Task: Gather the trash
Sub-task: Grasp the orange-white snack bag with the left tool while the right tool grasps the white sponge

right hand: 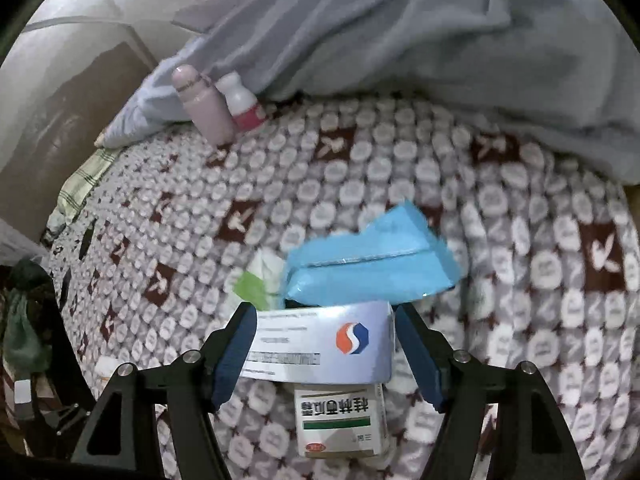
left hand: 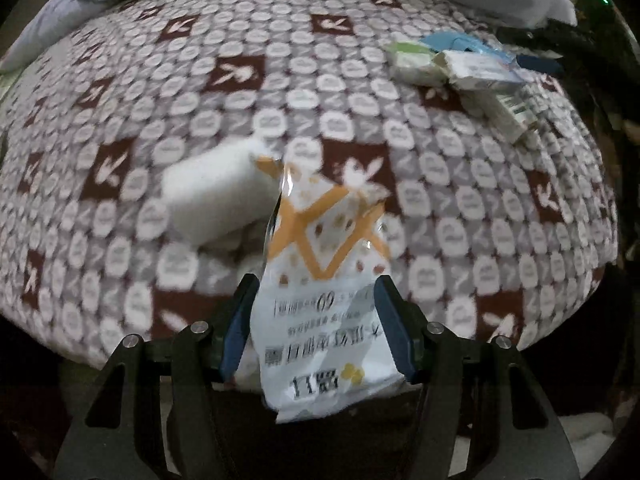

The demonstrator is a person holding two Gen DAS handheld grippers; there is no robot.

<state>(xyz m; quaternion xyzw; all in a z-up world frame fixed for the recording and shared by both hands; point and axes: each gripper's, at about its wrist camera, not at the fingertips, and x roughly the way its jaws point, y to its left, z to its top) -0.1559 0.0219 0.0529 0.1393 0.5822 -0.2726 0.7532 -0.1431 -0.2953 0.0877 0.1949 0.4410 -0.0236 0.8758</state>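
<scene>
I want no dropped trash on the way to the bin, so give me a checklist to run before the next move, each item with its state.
1. Left tool has the white and orange snack wrapper between its fingers: ok, though whether the pads truly pinch it, cannot tell.
2. Right tool straddles the white box with the red and blue logo: ok; firm grip, cannot tell.
3. Second box with green stripe lies under that box, free on the bedspread: not ok, still to collect.
4. Blue packet and green-white wrapper beyond the right tool: not ok, uncollected.
5. White lump by the snack wrapper: cannot tell what it is, blurred.
6. Bin in view: not ok.
</scene>
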